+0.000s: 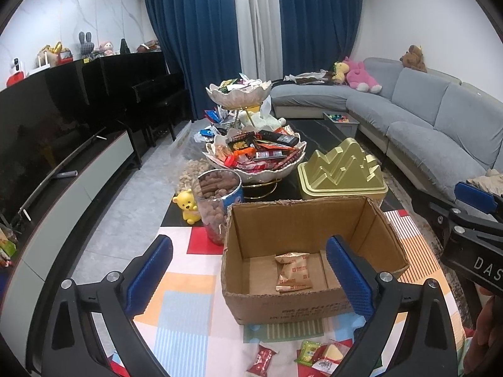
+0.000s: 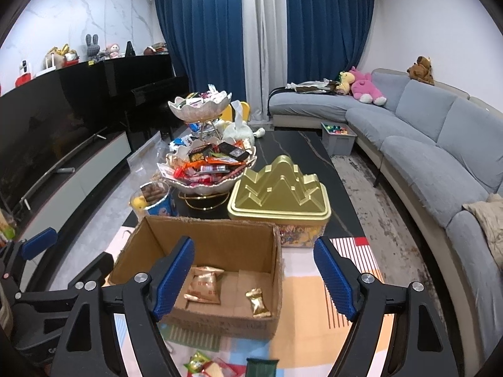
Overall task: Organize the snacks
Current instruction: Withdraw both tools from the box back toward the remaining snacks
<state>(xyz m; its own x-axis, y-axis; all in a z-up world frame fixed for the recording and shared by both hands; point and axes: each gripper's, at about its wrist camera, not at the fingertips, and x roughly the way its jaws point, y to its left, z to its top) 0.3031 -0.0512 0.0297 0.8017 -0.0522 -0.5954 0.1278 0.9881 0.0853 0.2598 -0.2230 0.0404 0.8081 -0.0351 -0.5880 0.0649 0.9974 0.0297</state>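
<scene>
Blue-padded left gripper (image 1: pixel 248 275) wide open, empty

I am counting one cardboard box (image 2: pixel 201 245) holding three gold snack packets (image 2: pixel 204 286). I am also seeing one gold mountain-shaped tin (image 2: pixel 279 194), one two-tier snack stand (image 2: pixel 207 169) and one nut jar (image 1: pixel 217 201).

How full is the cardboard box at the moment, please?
Nearly empty. The cardboard box stands open-topped, holding only two gold snack packets on its mostly bare floor.
</scene>
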